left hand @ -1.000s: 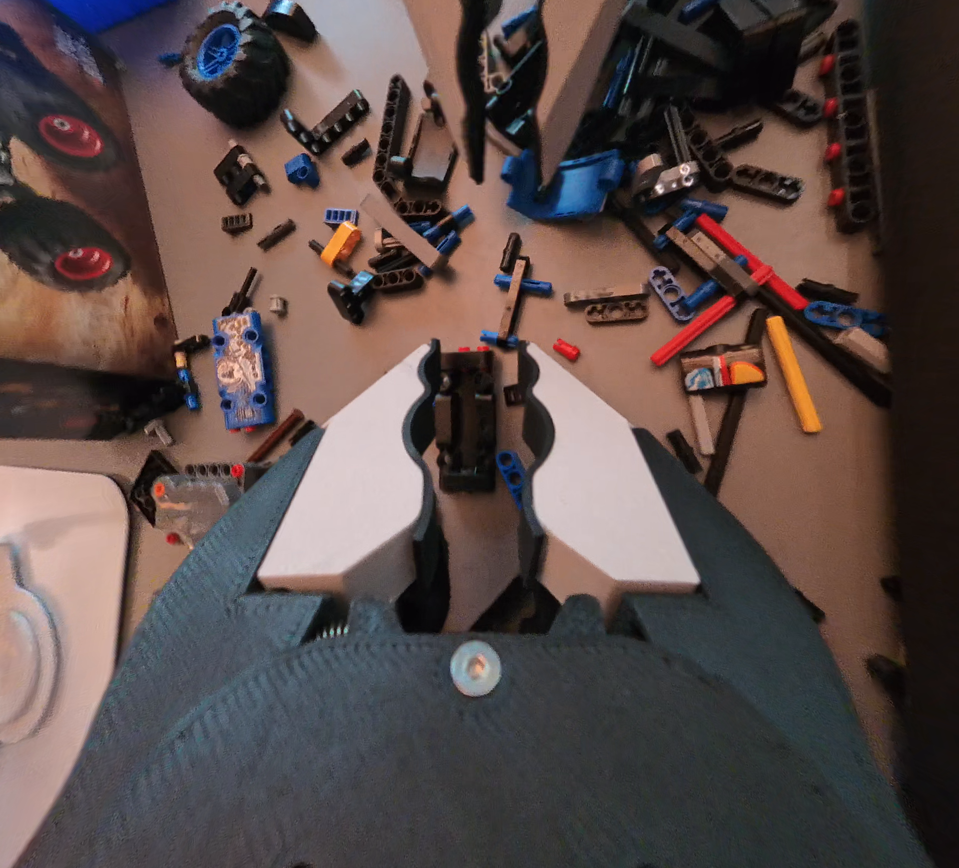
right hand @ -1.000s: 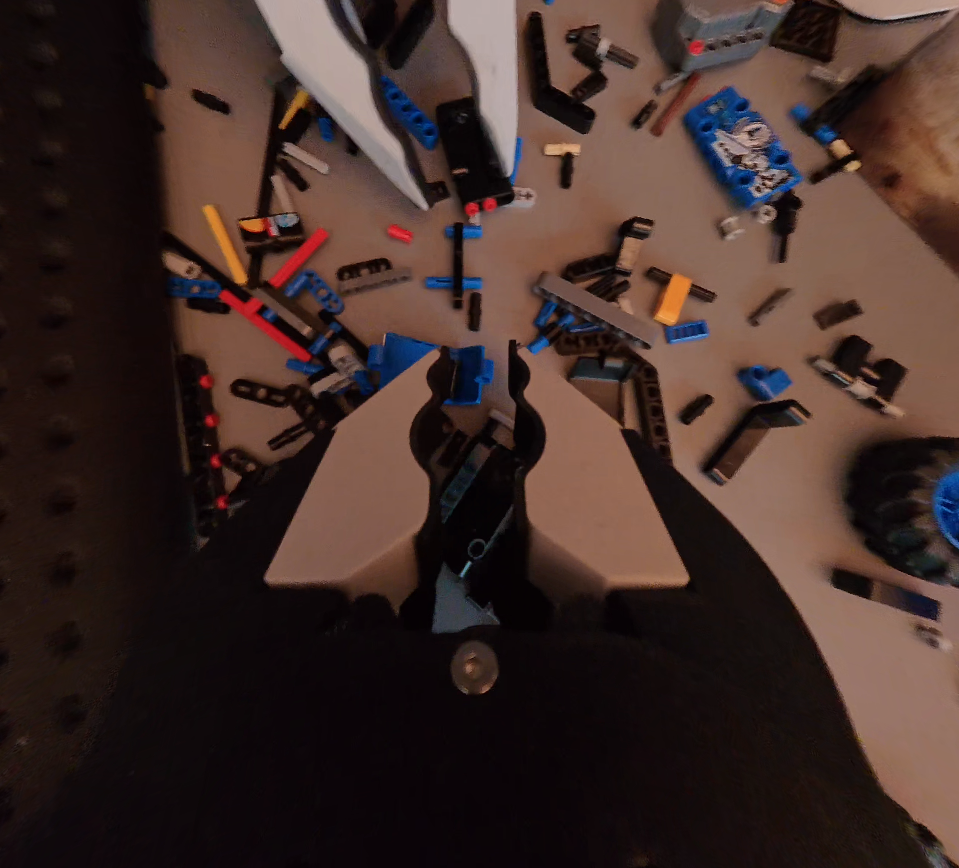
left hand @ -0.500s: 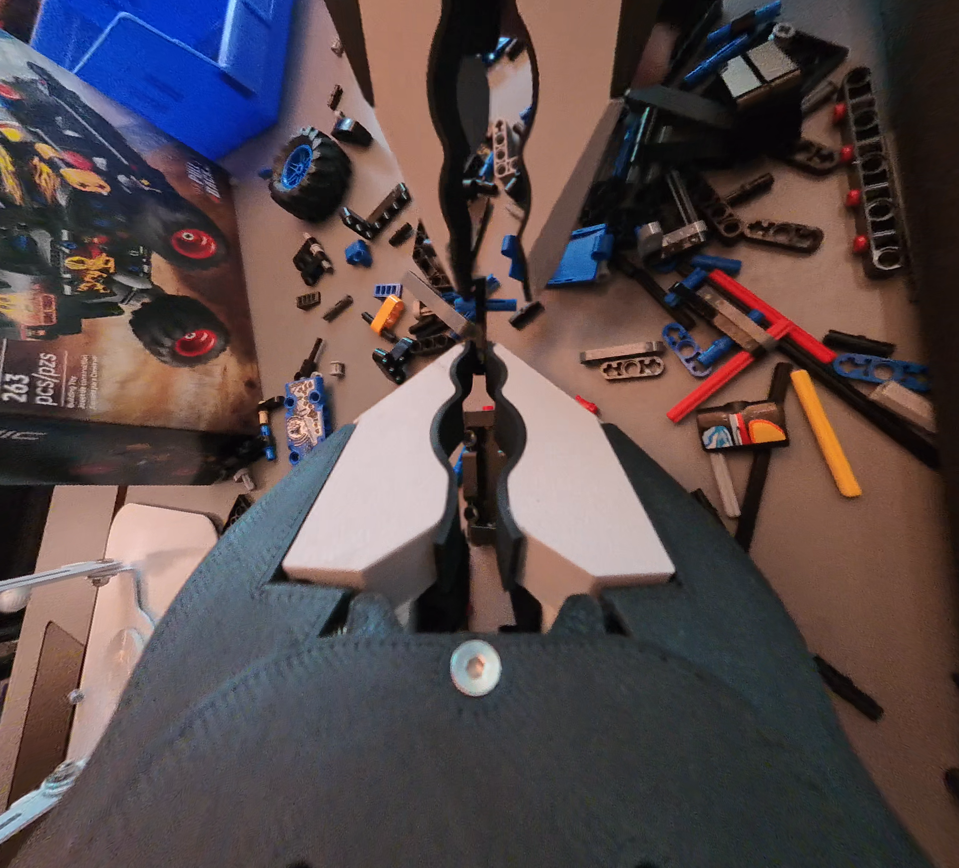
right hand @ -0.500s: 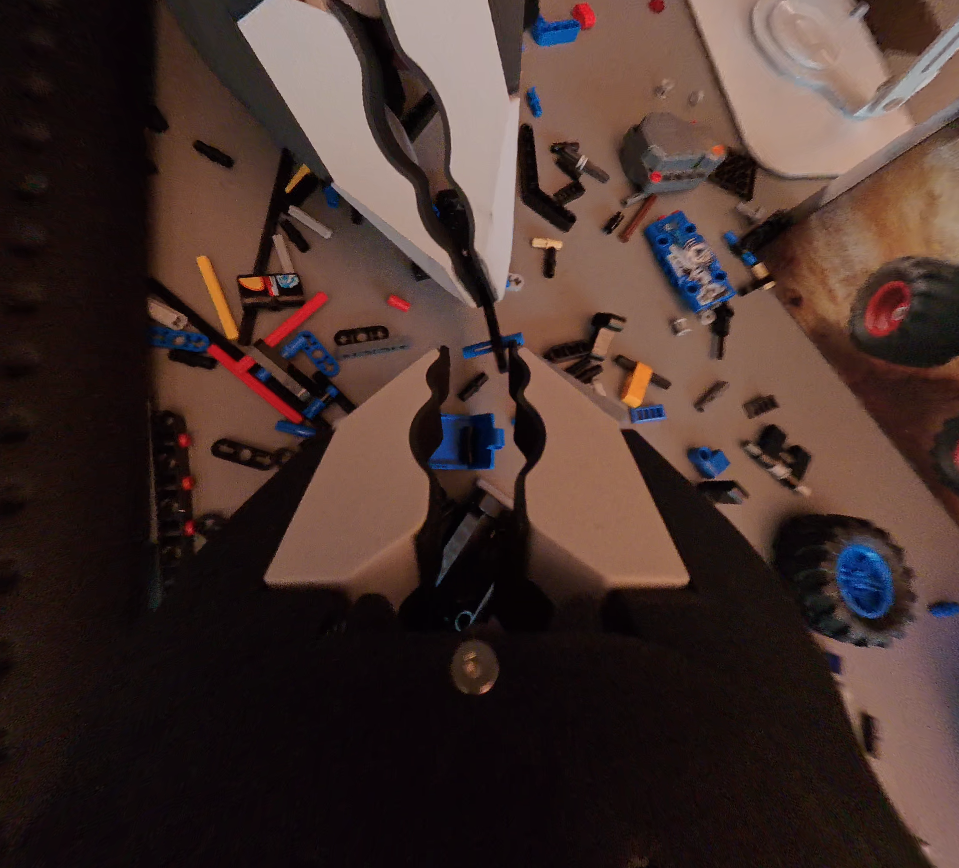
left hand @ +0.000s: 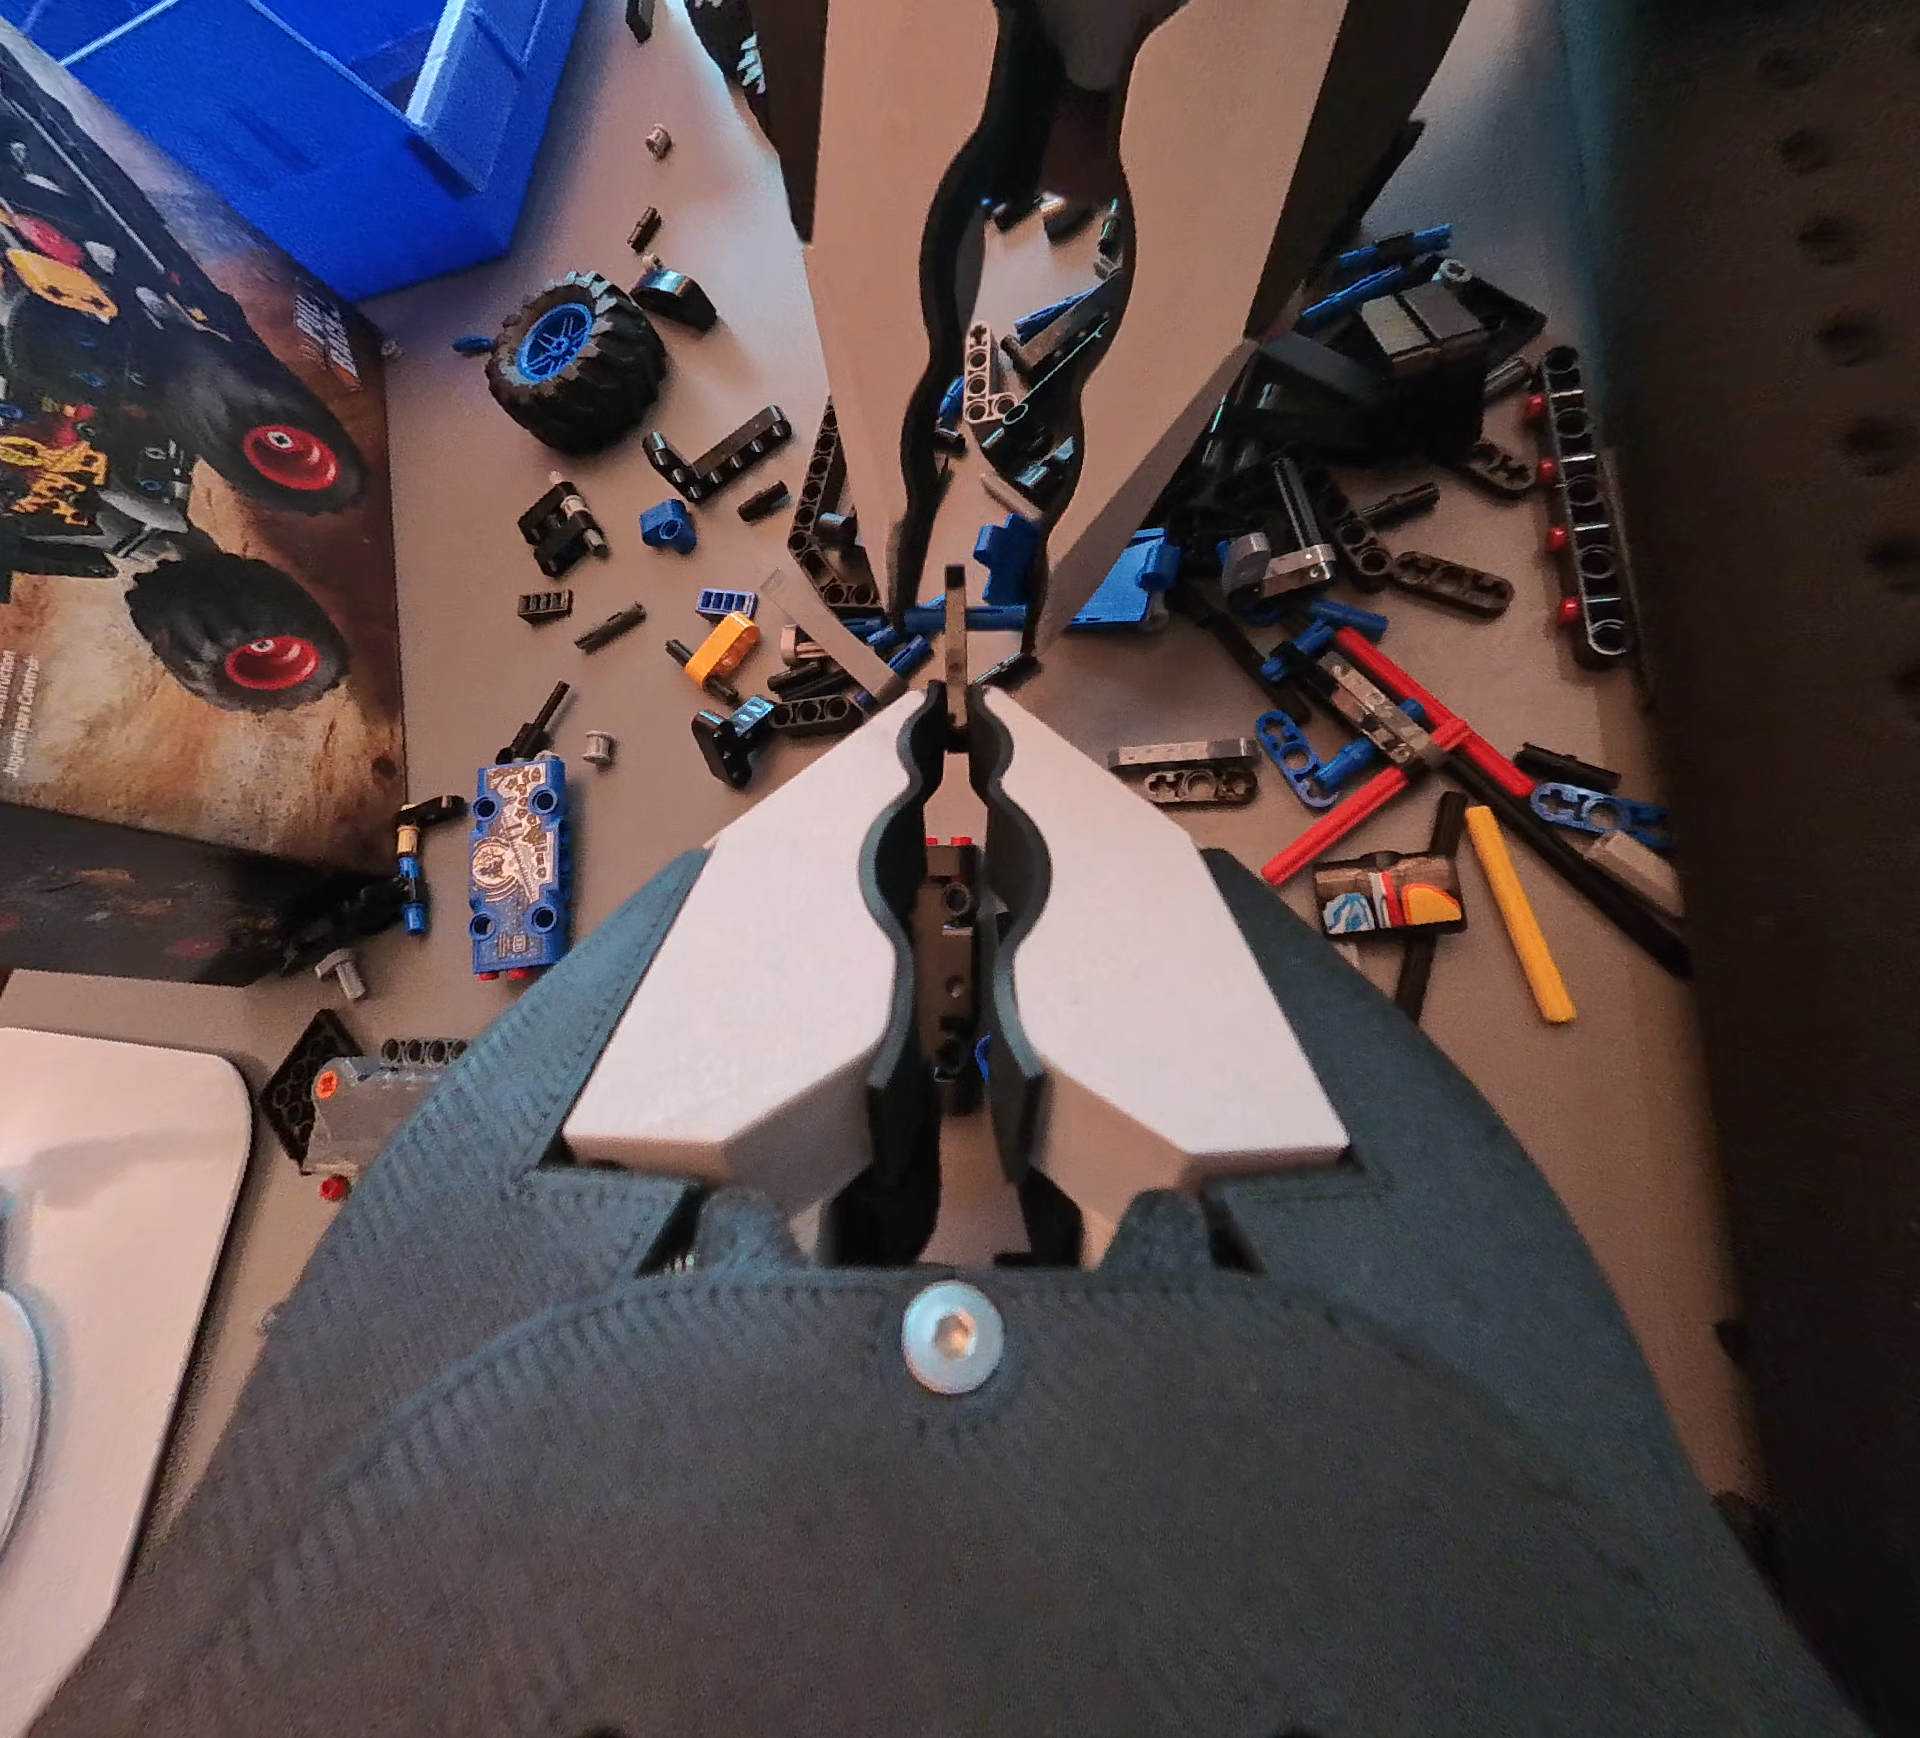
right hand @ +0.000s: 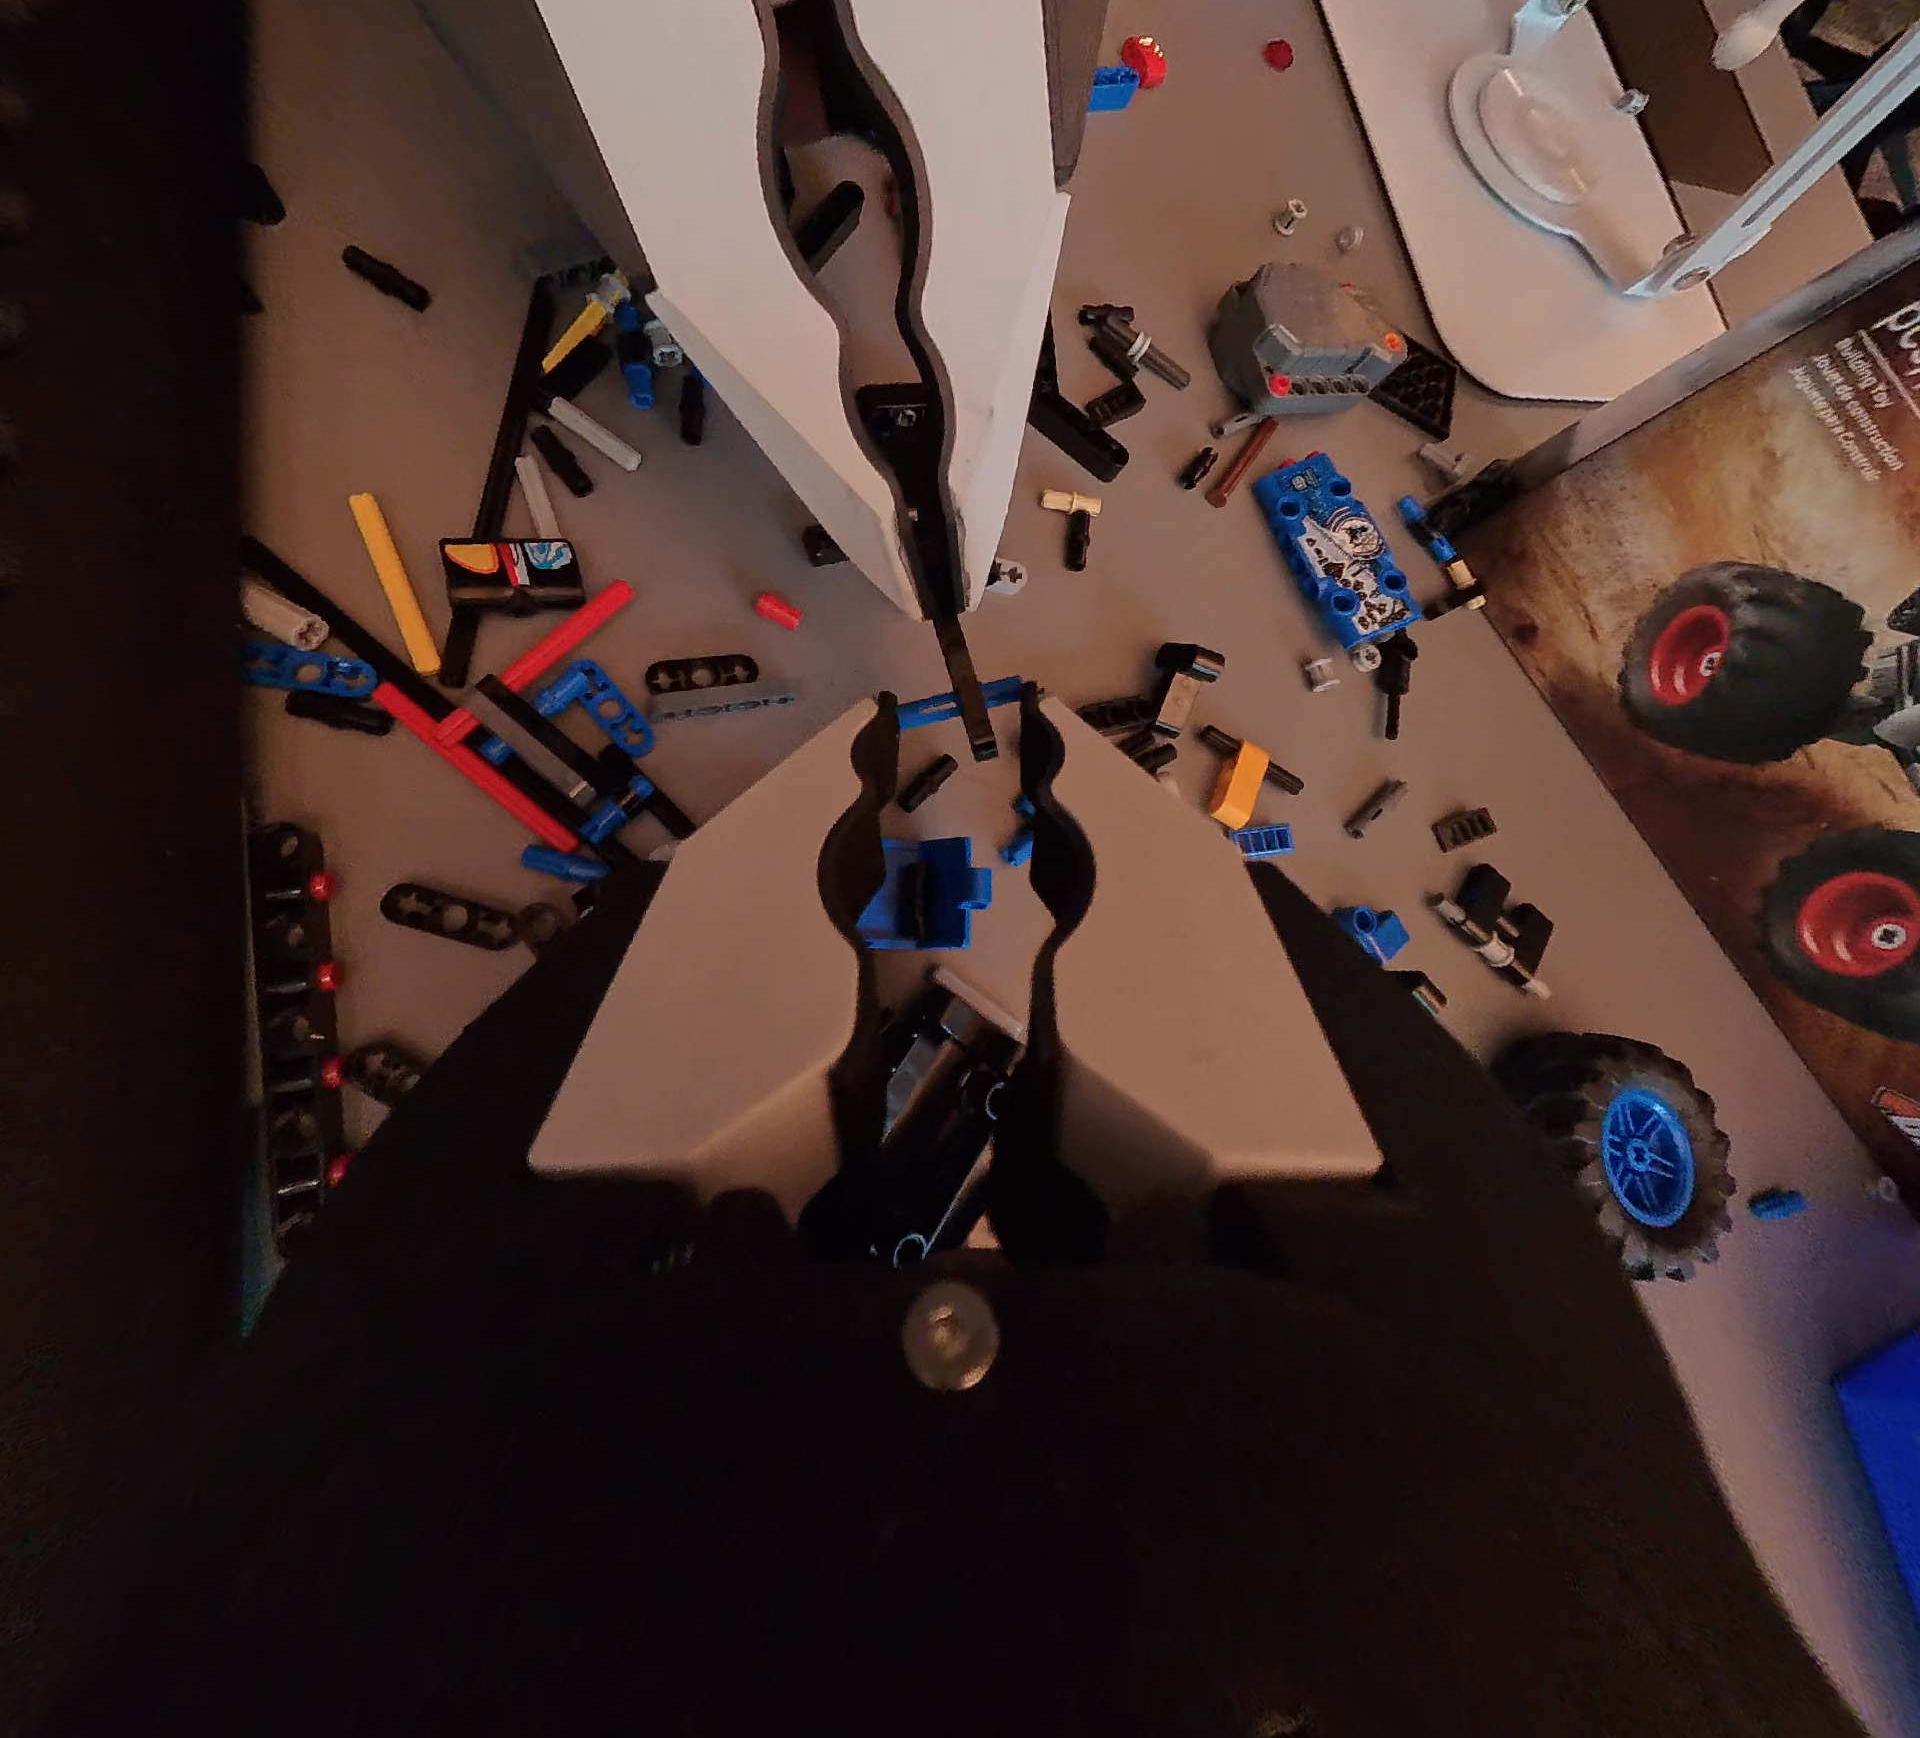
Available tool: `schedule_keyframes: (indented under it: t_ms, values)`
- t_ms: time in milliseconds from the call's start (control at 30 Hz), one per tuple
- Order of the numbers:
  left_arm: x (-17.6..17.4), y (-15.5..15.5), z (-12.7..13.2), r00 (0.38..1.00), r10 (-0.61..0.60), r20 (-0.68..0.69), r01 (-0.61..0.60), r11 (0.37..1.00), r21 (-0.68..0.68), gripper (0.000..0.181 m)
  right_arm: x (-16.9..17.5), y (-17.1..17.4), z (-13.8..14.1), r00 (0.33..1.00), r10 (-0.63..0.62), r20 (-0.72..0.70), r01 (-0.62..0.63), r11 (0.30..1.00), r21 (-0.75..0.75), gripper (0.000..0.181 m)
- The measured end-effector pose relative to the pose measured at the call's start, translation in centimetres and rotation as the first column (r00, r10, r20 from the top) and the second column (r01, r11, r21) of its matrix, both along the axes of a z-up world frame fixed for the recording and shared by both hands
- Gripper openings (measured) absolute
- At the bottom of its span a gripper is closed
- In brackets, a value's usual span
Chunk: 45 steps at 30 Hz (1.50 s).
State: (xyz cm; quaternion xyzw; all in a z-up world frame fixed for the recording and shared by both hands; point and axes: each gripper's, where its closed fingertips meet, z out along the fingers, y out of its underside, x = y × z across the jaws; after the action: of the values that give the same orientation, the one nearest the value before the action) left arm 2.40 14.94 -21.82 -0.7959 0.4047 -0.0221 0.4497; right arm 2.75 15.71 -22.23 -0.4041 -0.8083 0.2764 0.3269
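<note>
The left claw (left hand: 954, 720) is pinching a thin black beam (left hand: 954, 623) at its tips, jaws nearly closed. The right claw (right hand: 958, 720) is hanging with its jaws apart, holding nothing, the beam's free end (right hand: 971, 701) poking between its tips. Below the beam, a blue bracket (right hand: 925, 893) is lying on the surface (right hand: 1195, 213); a blue-hubbed tyre (right hand: 1636, 1163) is sitting well right of it.

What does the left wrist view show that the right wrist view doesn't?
Only the left wrist view shows the big blue bin. Only the right wrist view shows the white lamp base with its metal arm. Both show the left tongs shut on a thin black strip, the open right tongs, and the blue-hubbed tyre.
</note>
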Motion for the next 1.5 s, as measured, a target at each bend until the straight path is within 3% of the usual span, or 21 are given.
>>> schedule_keyframes:
  t_ms: [467, 700, 833, 1000, 1167, 1433, 1500]
  values:
    - [0.8, -1.3, -2.9, 0.998, -0.063, -0.010, 0.061, 0.989, -0.138, 0.002, 0.4, -1.1, -3.4, 0.987, 0.038, 0.158, -0.042, 0.999, 0.021, 0.011]
    - [0.6, -1.4, -1.8, 0.996, -0.048, 0.079, 0.058, 0.990, -0.132, 0.002, 0.3, -1.1, -2.2, 0.995, 0.048, 0.092, -0.043, 0.997, -0.057, 0.013]
    - [0.6, -1.5, -1.4, 0.990, -0.036, 0.137, 0.057, 0.987, -0.150, 0.008, 0.3, -0.8, -2.0, 0.996, 0.054, 0.067, -0.057, 0.997, 0.048, 0.013]
    - [0.2, -1.1, 0.8, 0.942, 0.032, 0.335, 0.025, 0.986, -0.167, 0.016, -0.3, -1.0, -0.2, 0.994, 0.090, -0.060, -0.075, 0.973, 0.219, 0.013]
    - [0.6, -1.2, 0.9, 0.903, 0.043, 0.428, 0.054, 0.976, -0.211, 0.007, -0.6, -1.7, 0.7, 0.979, 0.161, -0.124, -0.096, 0.905, 0.415, 0.013]
    - [0.6, -1.1, 1.9, 0.846, 0.071, 0.529, 0.061, 0.972, -0.228, 0.007, -0.5, -1.7, 1.7, 0.970, 0.183, -0.159, -0.081, 0.863, 0.499, 0.013]
    - [0.6, -1.1, 1.9, 0.858, 0.060, 0.511, 0.059, 0.975, -0.214, 0.008, -0.4, -1.8, 1.7, 0.969, 0.189, -0.158, -0.086, 0.860, 0.503, 0.013]
